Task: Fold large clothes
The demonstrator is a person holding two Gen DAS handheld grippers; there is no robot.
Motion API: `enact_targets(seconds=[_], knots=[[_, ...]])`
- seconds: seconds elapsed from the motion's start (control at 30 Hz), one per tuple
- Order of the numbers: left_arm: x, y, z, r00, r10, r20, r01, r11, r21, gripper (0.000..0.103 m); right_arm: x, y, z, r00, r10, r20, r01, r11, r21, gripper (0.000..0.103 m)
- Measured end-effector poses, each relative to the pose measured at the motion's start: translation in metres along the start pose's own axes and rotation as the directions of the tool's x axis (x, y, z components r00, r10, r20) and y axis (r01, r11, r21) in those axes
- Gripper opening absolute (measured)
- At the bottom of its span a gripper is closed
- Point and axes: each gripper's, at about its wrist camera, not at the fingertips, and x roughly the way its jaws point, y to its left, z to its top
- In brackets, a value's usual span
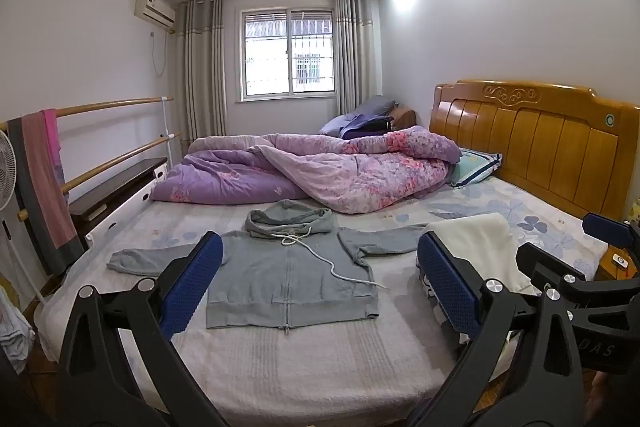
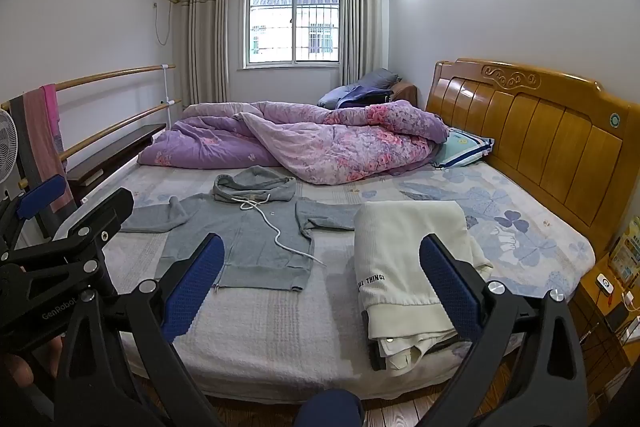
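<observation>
With both my left gripper [image 1: 320, 279] and right gripper [image 2: 322, 283] spread wide and empty above the near bed edge, the grey zip-front cotton hoodie [image 1: 288, 279] lies flat, unfolded, beside a folded cream garment [image 2: 404, 267], so I judge a sleeve pinch comes next.

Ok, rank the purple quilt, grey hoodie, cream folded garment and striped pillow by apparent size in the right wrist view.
1. purple quilt
2. grey hoodie and cream folded garment: look alike; the garment lies nearer the camera, so unranked
3. striped pillow
</observation>
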Motion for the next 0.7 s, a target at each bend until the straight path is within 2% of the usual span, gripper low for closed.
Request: enact_targets(seconds=[0.7], knots=[[-0.0005,0.0002,0.0003,1.0,-0.003,-0.005,0.003,1.0,-0.005,0.098,0.0005,-0.0005,-0.0004,1.0,-0.002,-0.003,0.002,1.0,-0.003,0.095]])
